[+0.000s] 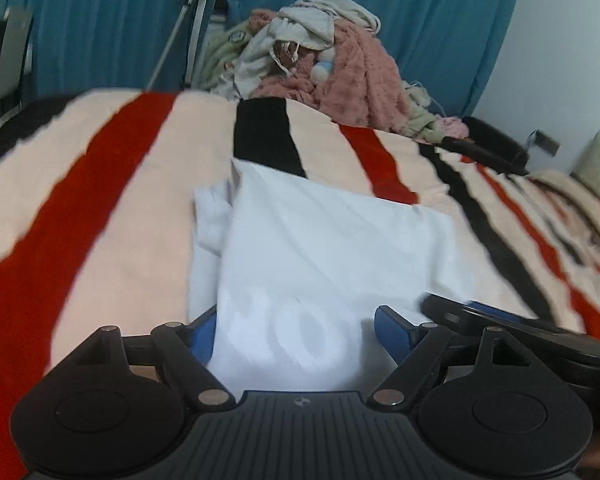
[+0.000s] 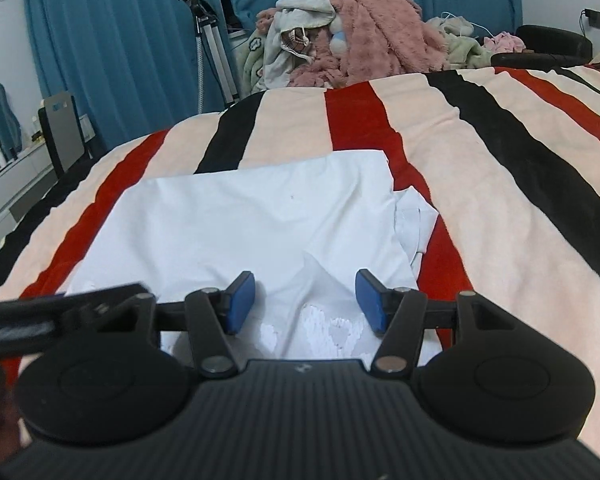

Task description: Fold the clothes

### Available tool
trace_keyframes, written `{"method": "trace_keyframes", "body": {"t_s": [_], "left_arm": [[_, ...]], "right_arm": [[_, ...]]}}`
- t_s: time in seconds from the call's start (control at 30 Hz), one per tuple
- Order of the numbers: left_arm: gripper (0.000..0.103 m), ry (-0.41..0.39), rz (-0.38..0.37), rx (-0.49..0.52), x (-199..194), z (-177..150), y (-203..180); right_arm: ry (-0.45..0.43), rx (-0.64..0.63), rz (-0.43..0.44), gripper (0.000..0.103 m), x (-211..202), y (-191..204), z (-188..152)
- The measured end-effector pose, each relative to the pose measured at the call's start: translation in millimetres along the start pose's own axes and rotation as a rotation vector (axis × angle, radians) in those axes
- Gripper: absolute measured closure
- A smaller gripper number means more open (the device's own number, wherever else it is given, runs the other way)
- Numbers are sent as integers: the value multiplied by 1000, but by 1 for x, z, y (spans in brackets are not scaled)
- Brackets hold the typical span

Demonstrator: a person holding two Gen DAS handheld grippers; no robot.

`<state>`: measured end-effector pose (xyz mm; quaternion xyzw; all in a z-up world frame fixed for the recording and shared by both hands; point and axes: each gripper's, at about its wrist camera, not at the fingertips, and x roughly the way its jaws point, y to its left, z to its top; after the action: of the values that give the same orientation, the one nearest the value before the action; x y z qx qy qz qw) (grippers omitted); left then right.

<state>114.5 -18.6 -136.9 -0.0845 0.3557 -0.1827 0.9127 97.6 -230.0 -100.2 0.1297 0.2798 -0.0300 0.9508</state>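
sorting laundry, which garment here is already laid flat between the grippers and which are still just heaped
The white shirt lies flat on the striped blanket, under both open grippers. The pink fleece and grey garment are heaped behind the bed.

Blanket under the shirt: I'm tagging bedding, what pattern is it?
Cream blanket with red and black stripes, clearest in right wrist view.

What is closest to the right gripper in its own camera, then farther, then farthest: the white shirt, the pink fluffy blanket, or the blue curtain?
1. The white shirt is nearest, lying right under the open right gripper.
2. The pink fluffy blanket comes next, on the clothes pile past the far edge of the striped bedspread.
3. The blue curtain is farthest, hanging behind the pile.
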Motion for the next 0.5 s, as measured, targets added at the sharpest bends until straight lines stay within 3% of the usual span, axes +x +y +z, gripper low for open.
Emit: {"method": "trace_keyframes", "body": {"t_s": [0.17, 0.27, 0.33, 0.5], "left_arm": [[14, 2, -140, -237, -36, -15, 25], [14, -22, -139, -331, -44, -24, 37], [14, -61, -87, -343, -50, -29, 39], [12, -70, -155, -322, -61, -41, 28]], "right_arm": [[5, 8, -6, 45, 1, -1, 1], [6, 16, -10, 45, 2, -2, 2], [6, 18, -16, 45, 3, -2, 2], [7, 23, -21, 45, 4, -1, 3]]}}
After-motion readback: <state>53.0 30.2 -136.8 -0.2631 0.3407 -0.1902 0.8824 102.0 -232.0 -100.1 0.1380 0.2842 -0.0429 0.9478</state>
